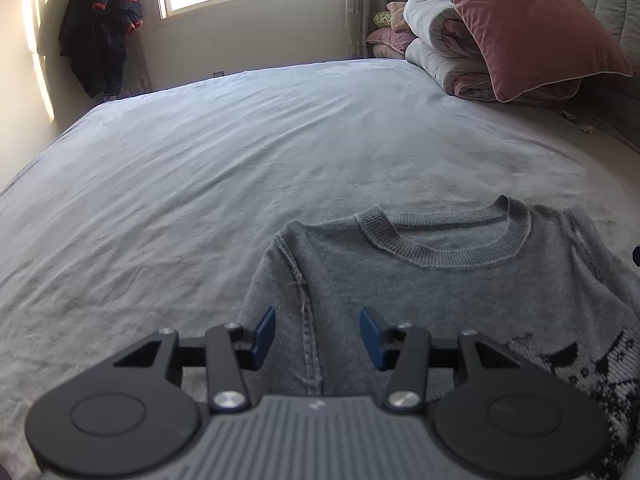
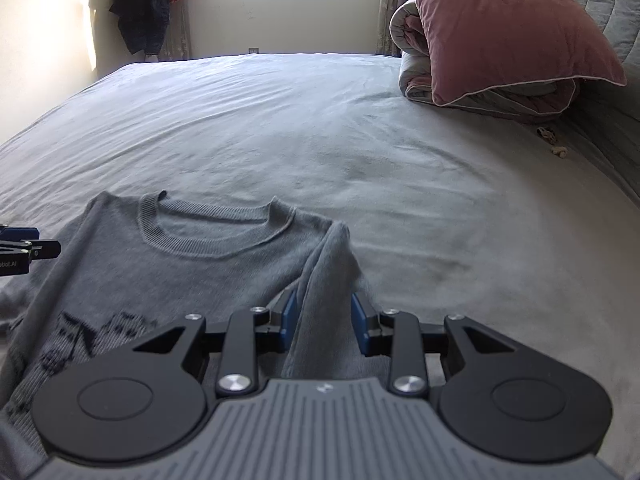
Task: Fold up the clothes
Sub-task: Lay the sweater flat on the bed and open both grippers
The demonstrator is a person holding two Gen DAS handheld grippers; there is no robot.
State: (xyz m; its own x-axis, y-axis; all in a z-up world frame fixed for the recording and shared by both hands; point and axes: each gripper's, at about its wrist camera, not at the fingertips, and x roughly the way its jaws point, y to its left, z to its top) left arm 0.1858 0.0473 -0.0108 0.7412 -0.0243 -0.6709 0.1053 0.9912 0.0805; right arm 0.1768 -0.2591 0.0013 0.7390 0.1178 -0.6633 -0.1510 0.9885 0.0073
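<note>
Both black two-finger tongs gape over the grey knitted crew-neck sweater (image 1: 460,280) lying flat on the pale-blue bedsheet (image 1: 200,160), left gripper (image 1: 318,338) straddling one shoulder seam, right gripper (image 2: 323,324) the sleeve fold: I'd pinch both layers evenly before lifting.

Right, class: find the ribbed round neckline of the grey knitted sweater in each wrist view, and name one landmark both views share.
Left wrist view: ribbed round neckline of the grey knitted sweater, right of centre.
Right wrist view: neckline, left of centre.
Shared landmark: dusty-pink velvet pillow, upper right in both.
</note>
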